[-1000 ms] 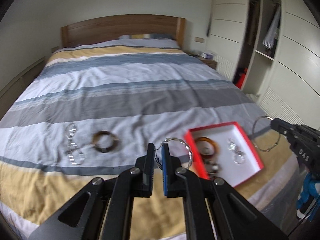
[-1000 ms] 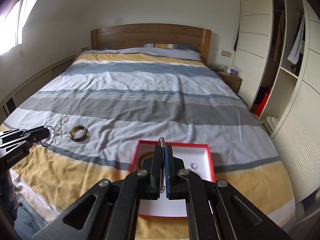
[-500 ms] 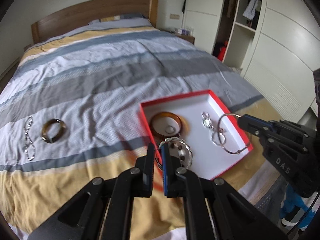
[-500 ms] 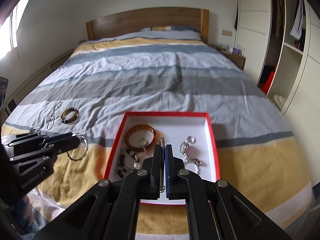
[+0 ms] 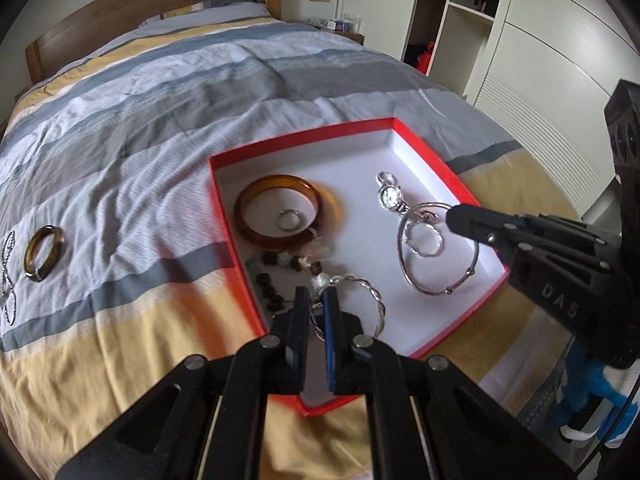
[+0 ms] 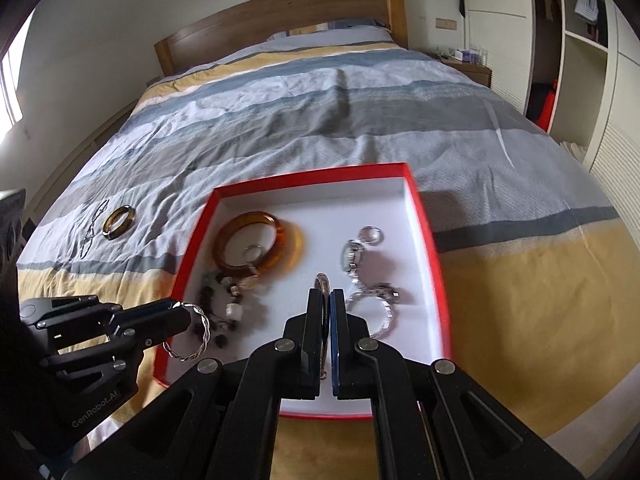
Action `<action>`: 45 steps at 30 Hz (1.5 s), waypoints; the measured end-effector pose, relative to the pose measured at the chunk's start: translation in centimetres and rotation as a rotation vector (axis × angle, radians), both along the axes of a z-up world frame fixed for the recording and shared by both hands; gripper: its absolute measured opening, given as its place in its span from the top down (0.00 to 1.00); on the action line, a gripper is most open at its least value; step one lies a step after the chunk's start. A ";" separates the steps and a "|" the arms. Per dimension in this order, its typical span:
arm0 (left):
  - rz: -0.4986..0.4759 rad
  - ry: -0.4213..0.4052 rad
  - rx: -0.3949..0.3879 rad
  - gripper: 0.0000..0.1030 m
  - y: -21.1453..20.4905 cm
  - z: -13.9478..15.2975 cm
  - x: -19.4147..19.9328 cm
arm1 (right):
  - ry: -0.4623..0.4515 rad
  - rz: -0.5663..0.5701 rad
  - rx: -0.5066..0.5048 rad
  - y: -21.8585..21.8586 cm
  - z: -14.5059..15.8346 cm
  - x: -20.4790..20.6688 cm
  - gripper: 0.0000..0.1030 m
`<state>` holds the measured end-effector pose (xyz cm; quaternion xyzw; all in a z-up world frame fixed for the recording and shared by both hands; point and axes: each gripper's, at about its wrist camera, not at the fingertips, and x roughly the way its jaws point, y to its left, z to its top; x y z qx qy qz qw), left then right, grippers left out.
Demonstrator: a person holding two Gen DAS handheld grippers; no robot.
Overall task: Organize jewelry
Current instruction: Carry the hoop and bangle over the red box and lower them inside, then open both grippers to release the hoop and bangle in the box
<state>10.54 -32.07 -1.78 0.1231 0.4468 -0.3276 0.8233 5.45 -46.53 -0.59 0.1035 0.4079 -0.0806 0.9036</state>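
Note:
A red box (image 5: 432, 152) with a white inside lies on the striped bed; it also shows in the right wrist view (image 6: 430, 240). It holds an amber bangle (image 5: 246, 224), a small ring (image 5: 289, 220), a watch (image 5: 390, 196) and dark beads (image 5: 272, 292). My left gripper (image 5: 316, 300) is shut on a twisted silver bangle (image 5: 378, 300) over the box's near left corner; the bangle also shows in the right wrist view (image 6: 202, 336). My right gripper (image 6: 326, 300) is shut on a thin silver bangle (image 5: 436, 288) over the box's right side.
A brown bangle (image 5: 42, 254) and a silver chain (image 5: 8, 276) lie on the bedspread left of the box. A wooden headboard (image 6: 280, 20) is at the far end. White wardrobes (image 5: 540, 60) stand to the right of the bed.
Both grippers have moved forward and down over the red box, each still holding its bangle. The box now fills more of both views.

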 end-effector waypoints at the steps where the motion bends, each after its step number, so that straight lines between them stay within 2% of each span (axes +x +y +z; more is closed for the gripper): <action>1: 0.000 0.001 0.002 0.94 -0.2 -0.1 0.1 | 0.003 -0.003 -0.003 -0.3 -0.1 0.0 0.97; 9: 0.024 0.032 0.028 0.94 -1.1 -2.2 1.0 | 0.039 -0.034 0.005 -2.7 -1.8 -0.1 0.96; 18: 0.022 0.041 0.042 0.94 -2.0 -3.5 1.5 | 0.089 -0.019 0.010 -3.2 -4.0 0.6 0.96; 30: 0.028 0.038 0.039 0.92 -2.1 -3.8 1.9 | 0.098 -0.019 0.001 -2.9 -4.2 0.6 0.94; 36: 0.016 0.069 0.024 0.90 -2.0 -3.7 1.9 | 0.101 -0.014 0.012 -2.7 -4.0 0.3 0.86; 39: 0.008 0.075 0.025 0.86 -2.0 -3.5 1.5 | 0.101 -0.018 0.011 -2.7 -3.7 0.0 0.84; 43: 0.003 0.074 0.022 0.71 -2.0 -3.0 1.0 | 0.093 -0.026 0.006 -2.7 -2.9 -0.7 0.83; 45: 0.002 0.079 0.018 0.70 -1.9 -2.8 0.9 | 0.087 -0.031 0.003 -2.6 -2.4 -1.1 0.82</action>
